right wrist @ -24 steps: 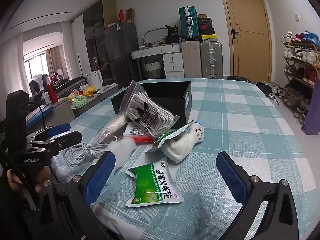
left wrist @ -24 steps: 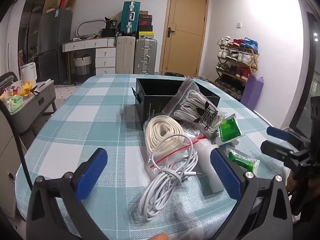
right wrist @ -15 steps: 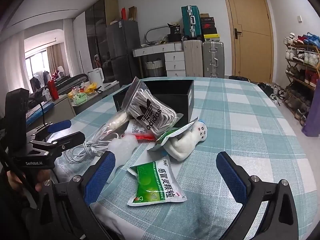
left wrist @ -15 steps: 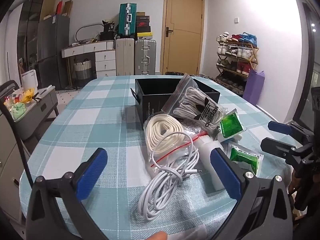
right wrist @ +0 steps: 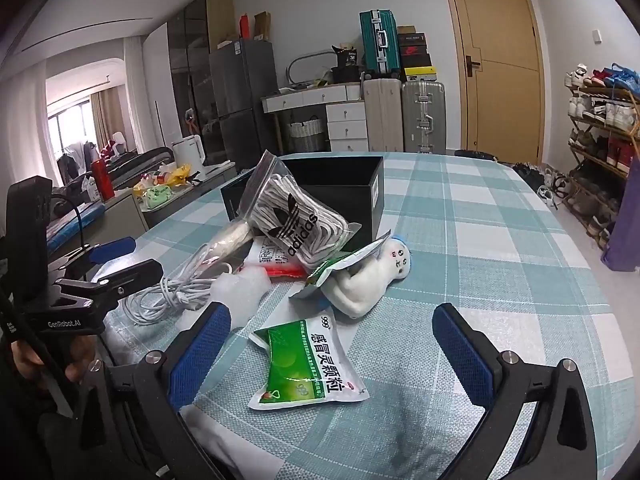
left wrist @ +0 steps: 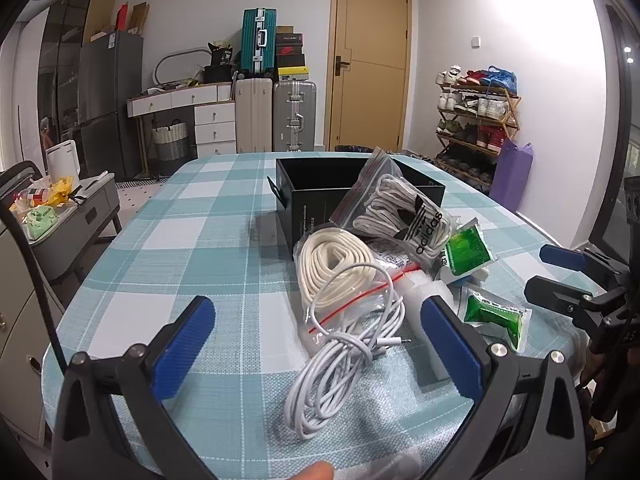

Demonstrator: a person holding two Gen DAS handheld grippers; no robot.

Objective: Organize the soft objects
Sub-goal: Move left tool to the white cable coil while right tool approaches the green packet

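A pile of soft items lies on the checked tablecloth [left wrist: 208, 248] before an open black box [left wrist: 316, 196]. It holds an adidas bag of white laces [left wrist: 404, 216], a bagged cream cord [left wrist: 332, 264], a white cable [left wrist: 340, 356], green sachets [left wrist: 492, 316] and a white plush doll [right wrist: 368, 280]. My left gripper [left wrist: 316, 344] is open, low over the cable at the near edge. My right gripper [right wrist: 332, 348] is open, straddling a green sachet [right wrist: 308, 364] from above. The box [right wrist: 344, 188], adidas bag [right wrist: 296, 220] and cable [right wrist: 176, 288] also show in the right wrist view.
The left gripper appears at the left of the right wrist view [right wrist: 108, 264]; the right gripper appears at the right of the left wrist view [left wrist: 572, 276]. A side cart [left wrist: 60, 216] stands left of the table. A shoe rack [right wrist: 600, 152] stands at the right wall.
Both grippers have shifted slightly; both views sit a little lower and closer to the pile. Nothing on the table has moved.
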